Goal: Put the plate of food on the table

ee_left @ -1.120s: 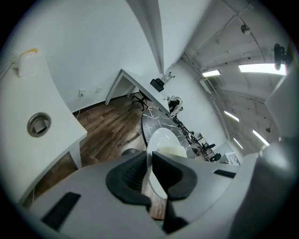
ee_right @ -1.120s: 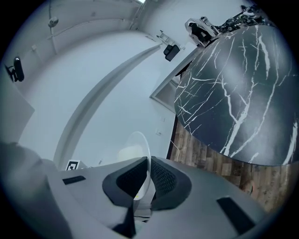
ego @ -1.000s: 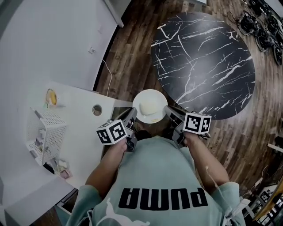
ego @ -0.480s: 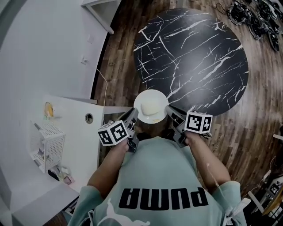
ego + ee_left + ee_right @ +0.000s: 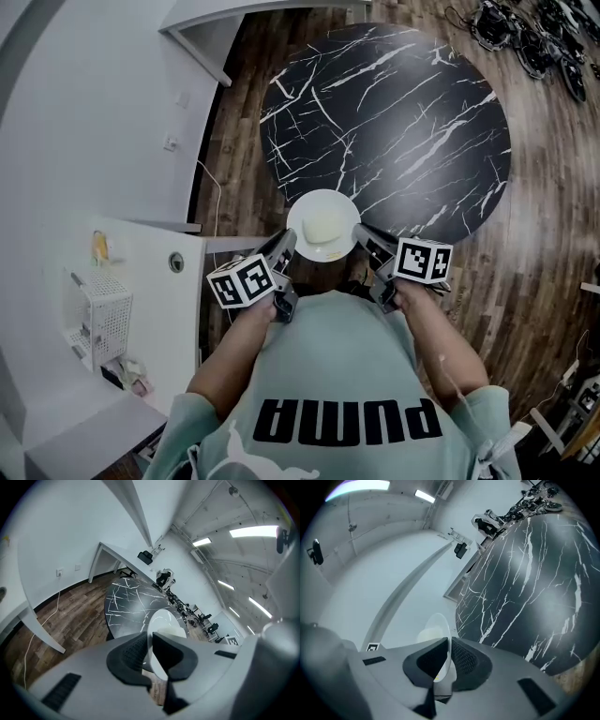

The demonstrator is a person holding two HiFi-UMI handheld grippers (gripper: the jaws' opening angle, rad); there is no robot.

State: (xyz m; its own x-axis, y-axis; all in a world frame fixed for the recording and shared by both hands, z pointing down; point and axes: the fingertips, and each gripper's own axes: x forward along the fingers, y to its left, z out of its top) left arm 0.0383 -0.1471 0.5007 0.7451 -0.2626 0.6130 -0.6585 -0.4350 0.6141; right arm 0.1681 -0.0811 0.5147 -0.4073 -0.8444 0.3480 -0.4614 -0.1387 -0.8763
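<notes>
A white plate (image 5: 322,226) with a pale mound of food (image 5: 323,225) hangs in the air at the near edge of the round black marble table (image 5: 394,112). My left gripper (image 5: 288,243) is shut on the plate's left rim and my right gripper (image 5: 358,234) is shut on its right rim. In the left gripper view the plate (image 5: 161,623) stands edge-on between the dark jaws, with the table (image 5: 131,606) beyond. The right gripper view shows the plate (image 5: 437,630) pinched the same way beside the table (image 5: 534,583).
A white counter (image 5: 122,309) with a wire rack (image 5: 94,323) lies at the left. A white wall and desk (image 5: 216,28) run along the far left. Cables and gear (image 5: 525,37) sit on the wood floor at the top right.
The plate and both grippers have moved forward toward the table; the plate now overlaps the table's near edge. Both grips are unchanged.
</notes>
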